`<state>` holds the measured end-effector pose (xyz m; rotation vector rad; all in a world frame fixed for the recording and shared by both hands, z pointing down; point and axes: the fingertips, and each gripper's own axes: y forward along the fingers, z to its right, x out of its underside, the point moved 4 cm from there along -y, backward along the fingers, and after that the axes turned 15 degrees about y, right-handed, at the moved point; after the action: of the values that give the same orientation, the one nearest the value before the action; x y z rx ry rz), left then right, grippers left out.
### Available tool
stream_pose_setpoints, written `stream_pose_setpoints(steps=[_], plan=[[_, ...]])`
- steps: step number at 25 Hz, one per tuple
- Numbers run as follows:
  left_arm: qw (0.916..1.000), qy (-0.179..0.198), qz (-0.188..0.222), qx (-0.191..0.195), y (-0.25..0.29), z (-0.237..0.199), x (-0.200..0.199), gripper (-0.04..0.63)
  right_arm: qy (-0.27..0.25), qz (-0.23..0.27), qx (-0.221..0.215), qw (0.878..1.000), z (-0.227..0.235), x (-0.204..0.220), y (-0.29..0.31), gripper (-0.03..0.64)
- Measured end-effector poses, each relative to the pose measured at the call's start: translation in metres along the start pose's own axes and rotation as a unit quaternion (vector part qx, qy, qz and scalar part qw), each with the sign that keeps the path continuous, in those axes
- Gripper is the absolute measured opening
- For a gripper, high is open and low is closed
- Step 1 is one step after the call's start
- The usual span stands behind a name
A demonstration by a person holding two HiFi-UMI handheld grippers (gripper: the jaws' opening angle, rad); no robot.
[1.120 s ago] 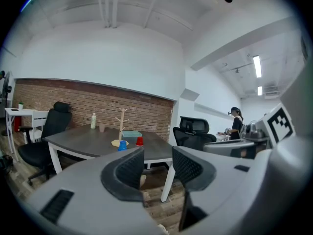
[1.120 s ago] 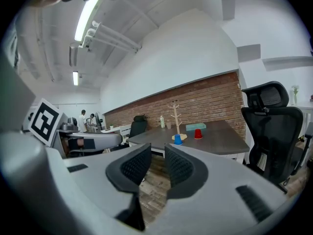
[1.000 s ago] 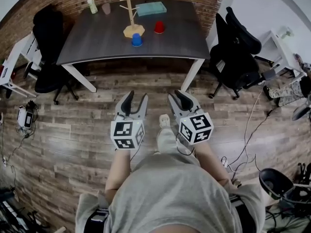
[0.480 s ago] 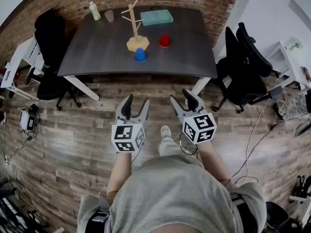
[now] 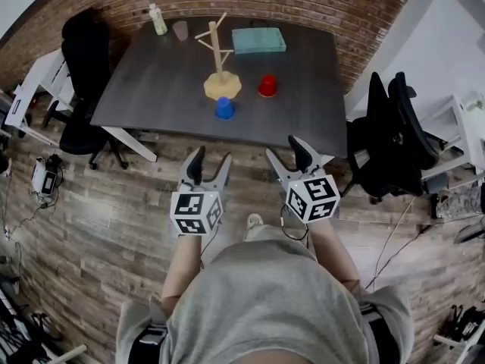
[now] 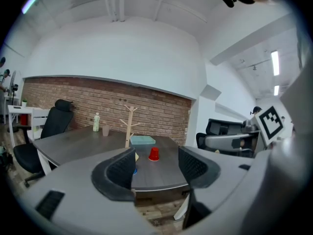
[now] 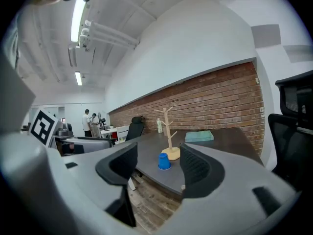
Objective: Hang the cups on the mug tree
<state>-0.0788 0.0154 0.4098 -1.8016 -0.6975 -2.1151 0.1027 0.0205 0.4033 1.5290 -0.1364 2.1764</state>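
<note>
A wooden mug tree (image 5: 219, 59) stands bare on the dark table (image 5: 151, 82). A blue cup (image 5: 224, 108) sits upside down in front of its base, and a red cup (image 5: 267, 86) to its right. Both grippers hang over the wood floor, short of the table's near edge. My left gripper (image 5: 211, 159) is open and empty. My right gripper (image 5: 283, 152) has its jaws opening, with nothing between them. The left gripper view shows the tree (image 6: 129, 124) and red cup (image 6: 154, 154) far ahead. The right gripper view shows the blue cup (image 7: 164, 161) beyond the jaws.
At the table's back stand a bottle (image 5: 158, 20), a brownish cup (image 5: 180, 29) and a teal box (image 5: 259, 40). Black office chairs stand at the left (image 5: 87, 59) and right (image 5: 398, 139) of the table. A white desk (image 5: 30, 89) is at far left.
The table has come nearer in the head view as the person stepped forward. Both grippers' jaws have spread wider, the right one most.
</note>
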Motion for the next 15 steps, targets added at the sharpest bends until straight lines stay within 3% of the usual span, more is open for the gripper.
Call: stream_pose_setpoints(steps=[15], plan=[[0.9981, -0.006, -0.035, -0.050, 0.101, -0.028, 0.020, 0.258, 0.004, -0.022, -0.057, 0.998, 0.059, -0.024, 0.089, 0.281]])
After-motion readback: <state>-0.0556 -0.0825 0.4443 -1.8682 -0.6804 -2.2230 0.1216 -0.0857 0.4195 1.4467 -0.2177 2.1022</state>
